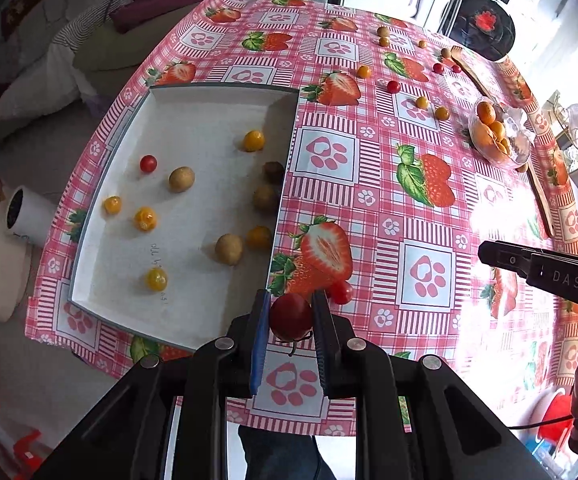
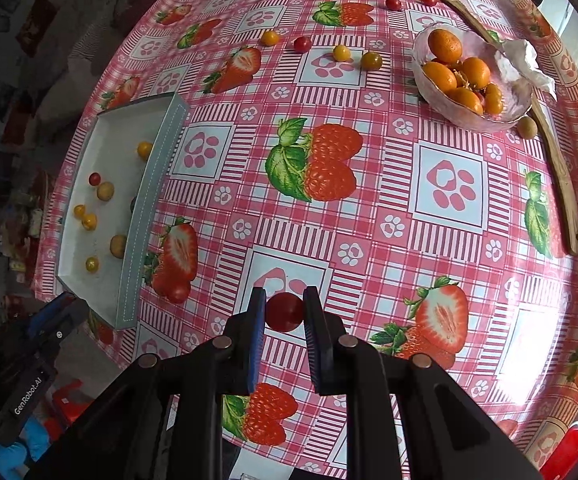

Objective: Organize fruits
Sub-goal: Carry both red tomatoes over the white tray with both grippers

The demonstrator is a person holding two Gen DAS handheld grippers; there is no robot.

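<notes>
My left gripper is shut on a red cherry tomato, held just right of the white tray's near corner. My right gripper is shut on another red cherry tomato above the tablecloth. The white tray holds several yellow, red and brown small fruits; it also shows in the right wrist view. A loose red tomato lies on the cloth by the left fingers. More small fruits are scattered at the far side.
A glass bowl of orange kumquats stands at the far right with crumpled paper. A long wooden fork lies beside it. The right gripper body shows at the right of the left wrist view.
</notes>
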